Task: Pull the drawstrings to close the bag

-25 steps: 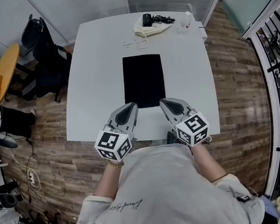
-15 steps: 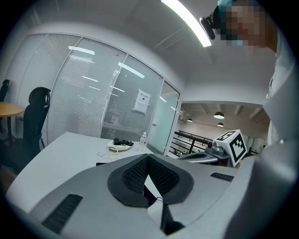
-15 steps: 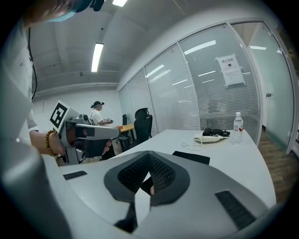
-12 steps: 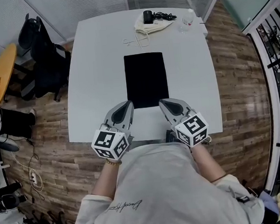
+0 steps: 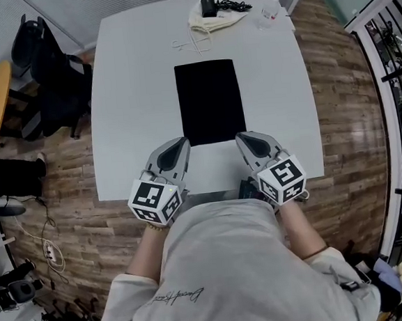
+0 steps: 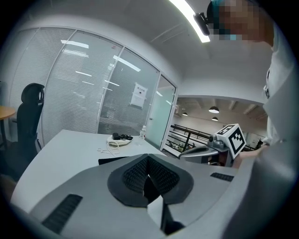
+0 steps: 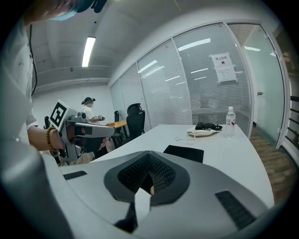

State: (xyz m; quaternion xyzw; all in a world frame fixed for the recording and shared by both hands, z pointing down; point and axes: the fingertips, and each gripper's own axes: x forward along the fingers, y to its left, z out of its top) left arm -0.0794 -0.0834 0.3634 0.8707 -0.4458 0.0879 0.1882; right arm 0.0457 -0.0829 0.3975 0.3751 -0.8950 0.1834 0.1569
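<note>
Left tool (image 5: 178, 147) and right tool (image 5: 247, 140) sit clenched, empty, just before a black rectangle (image 5: 210, 101). The wall notice (image 7: 223, 67) ahead is illegible.

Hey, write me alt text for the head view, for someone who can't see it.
Seen from above, a person at a white table holds the left claw and right claw, both shut and empty, pointing at the near end of a flat black rectangle. At the far edge lie a cream cloth bag and a clear bottle.
</note>
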